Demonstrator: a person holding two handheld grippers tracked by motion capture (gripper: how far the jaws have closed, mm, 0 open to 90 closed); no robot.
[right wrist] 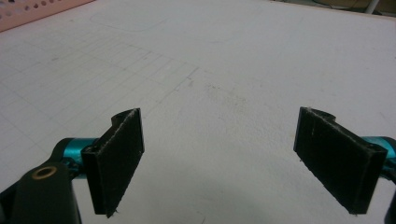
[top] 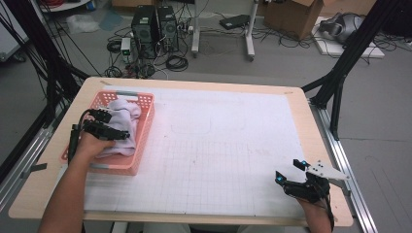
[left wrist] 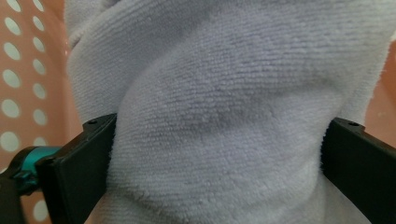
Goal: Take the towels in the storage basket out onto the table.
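Observation:
A pale lilac towel [top: 124, 110] lies bunched in a pink perforated basket [top: 147, 127] at the table's left side. My left gripper [top: 118, 127] reaches into the basket, open, with its jaws set wide on either side of a thick fold of the towel [left wrist: 224, 70]. In the left gripper view [left wrist: 219, 128] the cloth bulges between both jaws and the basket wall [left wrist: 28, 70] shows behind. My right gripper [top: 288, 170] hovers open over the white gridded mat [top: 218, 145] near the front right corner, and nothing sits between its jaws [right wrist: 218, 154].
The mat [right wrist: 224, 70] covers most of the wooden table [top: 311, 121]. A corner of the basket [right wrist: 37, 11] shows far off in the right gripper view. Beyond the table are computer towers, cables, a cardboard box and black frame legs on the floor.

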